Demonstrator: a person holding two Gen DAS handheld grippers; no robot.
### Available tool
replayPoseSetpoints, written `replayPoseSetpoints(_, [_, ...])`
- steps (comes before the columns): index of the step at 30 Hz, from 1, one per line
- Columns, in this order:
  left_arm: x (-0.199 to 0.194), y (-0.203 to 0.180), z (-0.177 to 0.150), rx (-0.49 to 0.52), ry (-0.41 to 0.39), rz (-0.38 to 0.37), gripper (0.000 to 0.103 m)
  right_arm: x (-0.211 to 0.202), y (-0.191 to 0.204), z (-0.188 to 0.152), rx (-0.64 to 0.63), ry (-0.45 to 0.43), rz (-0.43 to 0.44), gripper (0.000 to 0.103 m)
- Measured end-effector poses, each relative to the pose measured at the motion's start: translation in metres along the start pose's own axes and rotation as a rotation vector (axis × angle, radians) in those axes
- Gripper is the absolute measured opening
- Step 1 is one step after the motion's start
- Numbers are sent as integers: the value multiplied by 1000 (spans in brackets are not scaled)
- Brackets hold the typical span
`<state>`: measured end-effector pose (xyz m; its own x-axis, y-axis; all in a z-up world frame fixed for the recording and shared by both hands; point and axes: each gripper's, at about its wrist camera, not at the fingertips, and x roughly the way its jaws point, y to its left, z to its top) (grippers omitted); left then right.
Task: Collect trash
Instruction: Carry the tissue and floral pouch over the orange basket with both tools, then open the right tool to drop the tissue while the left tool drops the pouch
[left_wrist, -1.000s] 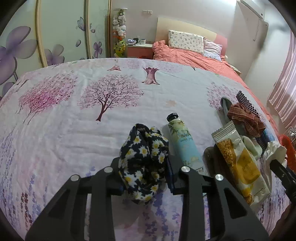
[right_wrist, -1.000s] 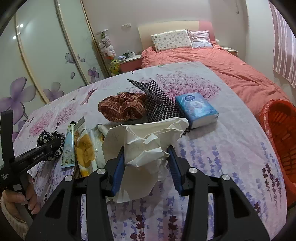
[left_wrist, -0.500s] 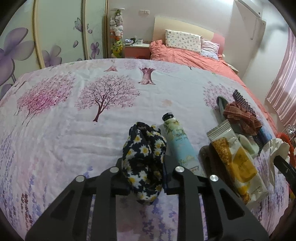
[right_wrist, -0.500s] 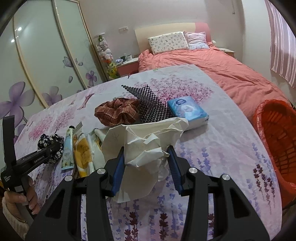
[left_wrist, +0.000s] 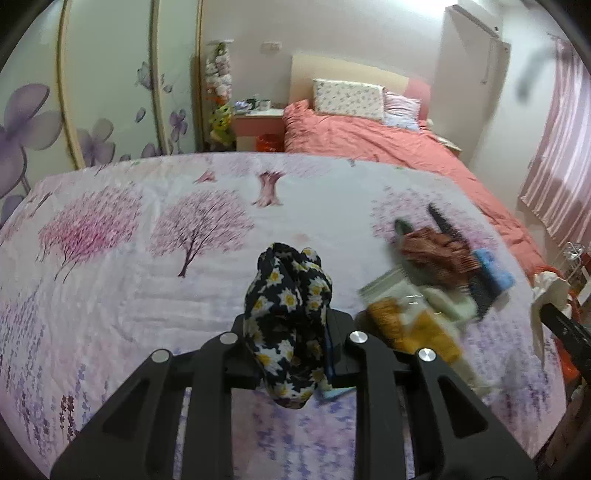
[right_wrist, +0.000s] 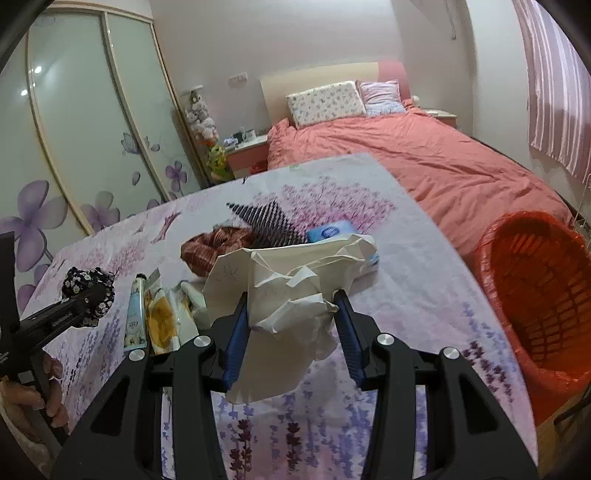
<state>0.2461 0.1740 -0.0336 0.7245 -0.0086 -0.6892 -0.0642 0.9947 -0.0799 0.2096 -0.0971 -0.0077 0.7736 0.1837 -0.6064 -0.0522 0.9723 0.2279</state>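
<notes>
Your left gripper (left_wrist: 290, 328) has its fingers pinched nearly together on the daisy-print scrunchie (left_wrist: 288, 325), which bulges above and hangs below the pads. A second ago, in the left wrist view, those jaws stood wider with the scrunchie resting on the floral cloth (left_wrist: 147, 295); now the scrunchie hangs clear of it, and the hand-cream tube that lay beside it is hidden behind fabric and finger. To the right the yellow snack wrapper (left_wrist: 413, 328) is blurred, with the brown scrunchie (left_wrist: 432, 251) and the dotted black pouch (left_wrist: 447, 225) beyond it. At the far right edge you can see part of your right gripper with white paper on it.

In the right wrist view, your right gripper (right_wrist: 291, 321) is closed partway on the crumpled white paper (right_wrist: 291, 291), both blue pads pressing its sides, the same hold as a second ago. The paper now hangs above the cloth and covers more of the blue tissue pack (right_wrist: 328, 233) than before. The orange basket (right_wrist: 535, 288) sits at the right, showing more of itself than earlier. At the left, your left gripper (right_wrist: 88, 295) holds the daisy scrunchie above the cloth, beside the hand-cream tube (right_wrist: 135, 314).
</notes>
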Motion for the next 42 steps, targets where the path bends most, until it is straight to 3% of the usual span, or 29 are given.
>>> replayPoseSetpoints(9, [-42, -60, 10, 98, -84, -114, 24, -27, -22, 8, 17, -87, -38, 45])
replayPoseSetpoints(18, [-62, -129, 16, 168, -117, -262, 24, -51, -56, 15, 61, -165, -96, 45])
replayPoseSetpoints(31, [-55, -247, 8, 281, -81, -475, 24, -77, -134, 18, 169, -246, -223, 45])
replayPoseSetpoints(42, [-34, -344, -10, 383, -39, -617, 24, -75, -191, 16, 266, -259, -303, 45])
